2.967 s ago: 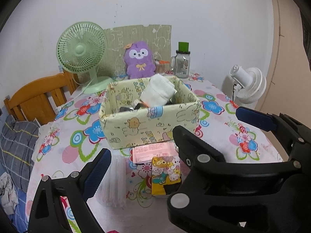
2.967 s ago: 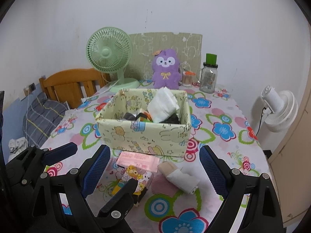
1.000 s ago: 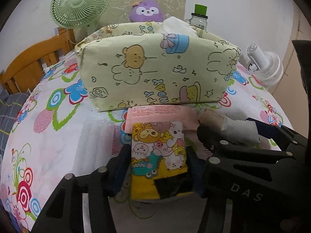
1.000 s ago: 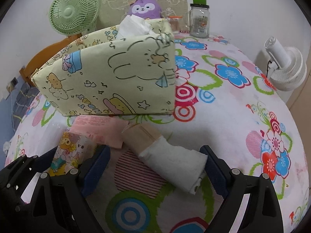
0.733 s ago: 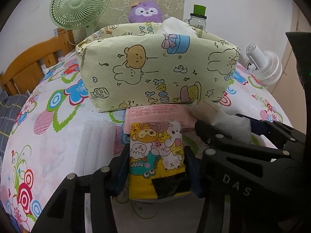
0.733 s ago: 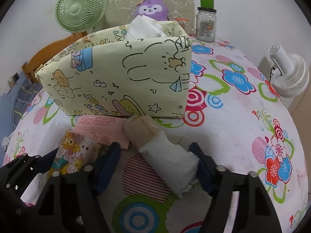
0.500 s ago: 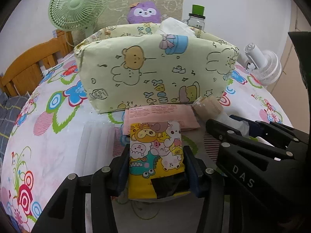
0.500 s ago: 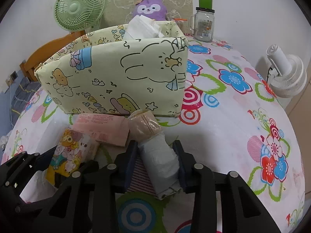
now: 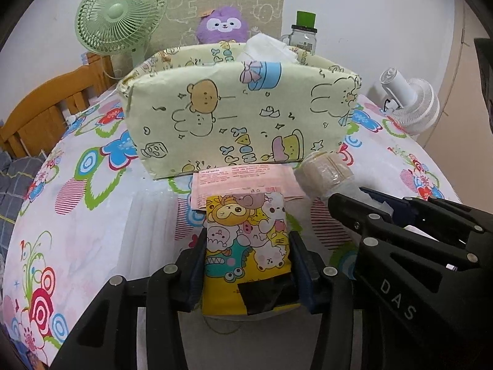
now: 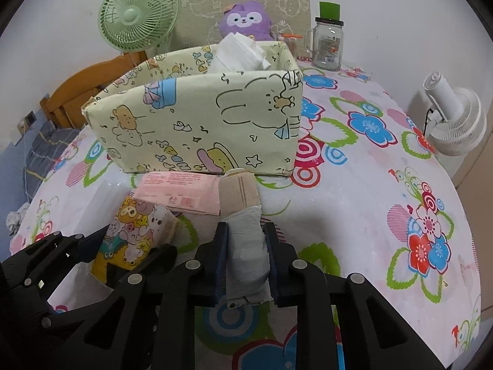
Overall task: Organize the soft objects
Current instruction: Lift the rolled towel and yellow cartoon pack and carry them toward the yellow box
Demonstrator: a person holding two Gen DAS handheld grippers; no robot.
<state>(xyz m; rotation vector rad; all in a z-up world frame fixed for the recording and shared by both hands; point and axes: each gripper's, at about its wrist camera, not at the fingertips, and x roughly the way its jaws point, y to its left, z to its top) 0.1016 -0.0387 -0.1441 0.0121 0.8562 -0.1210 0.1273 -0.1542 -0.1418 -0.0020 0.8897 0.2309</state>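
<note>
A yellow cartoon-print tissue pack [image 9: 243, 215] lies on the floral tablecloth in front of the pale green cartoon fabric box [image 9: 234, 117]. My left gripper [image 9: 248, 243] has both pads against the pack's sides, and its jaws are still closing. A white roll with a beige end [image 10: 243, 246] is squeezed between the pads of my right gripper [image 10: 246, 234], which is shut on it. A flat pink packet [image 10: 178, 189] lies between both items and the box [image 10: 191, 123]. White tissue [image 10: 237, 52] sticks out of the box.
Behind the box stand a green fan [image 9: 120, 15], a purple plush [image 9: 223, 24] and a glass jar with a green lid [image 10: 328, 43]. A white fan [image 10: 453, 120] is off the table's right edge, and a wooden headboard [image 9: 40, 117] is on the left.
Both grippers came down to the items in front of the box. The right jaws closed from wide open onto the roll, which turned in line with the fingers. The left jaws tightened slightly on the yellow pack.
</note>
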